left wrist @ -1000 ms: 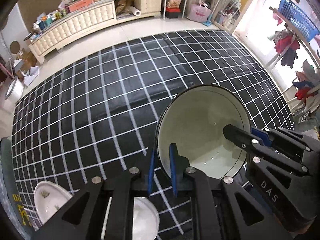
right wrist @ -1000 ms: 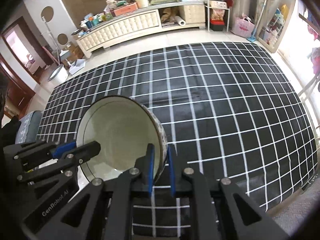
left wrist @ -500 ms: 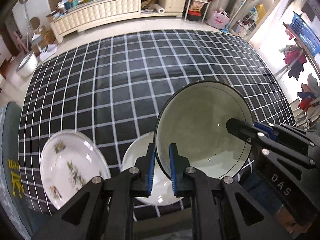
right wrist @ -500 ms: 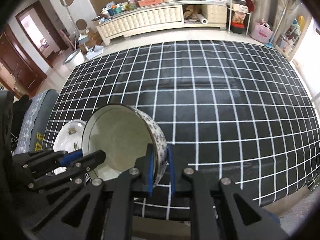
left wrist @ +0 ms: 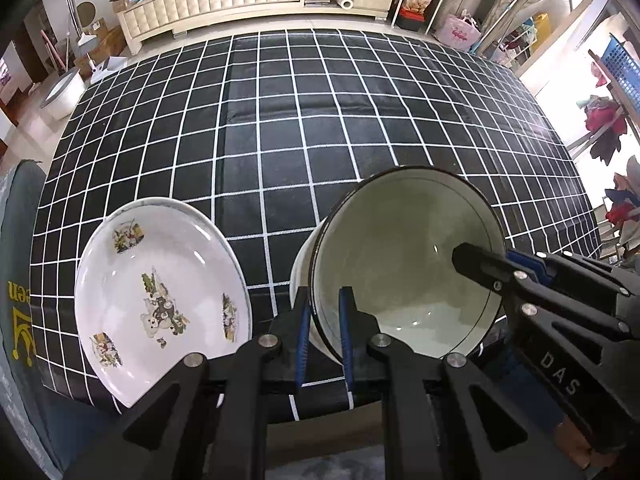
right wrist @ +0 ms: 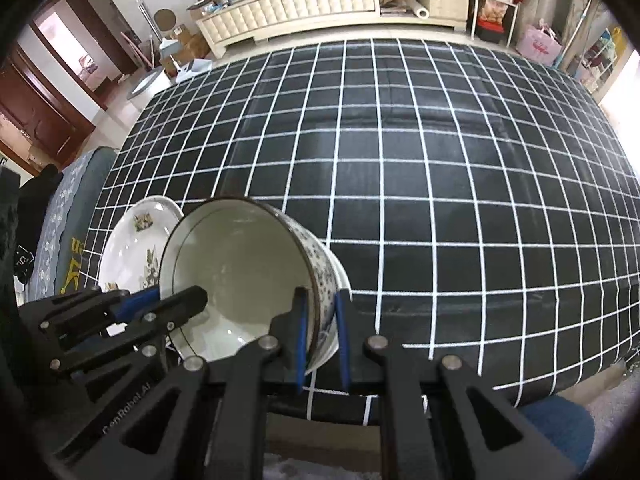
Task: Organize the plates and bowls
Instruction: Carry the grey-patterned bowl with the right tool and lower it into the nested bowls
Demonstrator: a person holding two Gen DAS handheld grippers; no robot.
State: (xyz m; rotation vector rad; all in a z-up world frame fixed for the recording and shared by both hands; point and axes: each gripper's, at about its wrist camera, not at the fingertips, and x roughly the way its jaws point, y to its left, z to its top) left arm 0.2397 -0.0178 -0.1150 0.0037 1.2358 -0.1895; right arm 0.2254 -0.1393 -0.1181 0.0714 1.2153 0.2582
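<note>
From my remote station: both tongs pinch the same bowl [left wrist: 404, 264] by opposite sides of its rim. My left gripper [left wrist: 323, 312] clamps the near-left wall, my right gripper [right wrist: 320, 316] the patterned right wall — jaws narrow, pads pressed on either face of the wall. The bowl hangs tilted, mouth toward the cameras, over the near edge of the checked tablecloth [left wrist: 320, 128] and a white dish [right wrist: 341, 276] beneath it — just right of the bear-printed plate [left wrist: 160, 296].

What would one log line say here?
left tool: shut on bowl rim | right tool: shut on bowl rim | plate: on table
</note>
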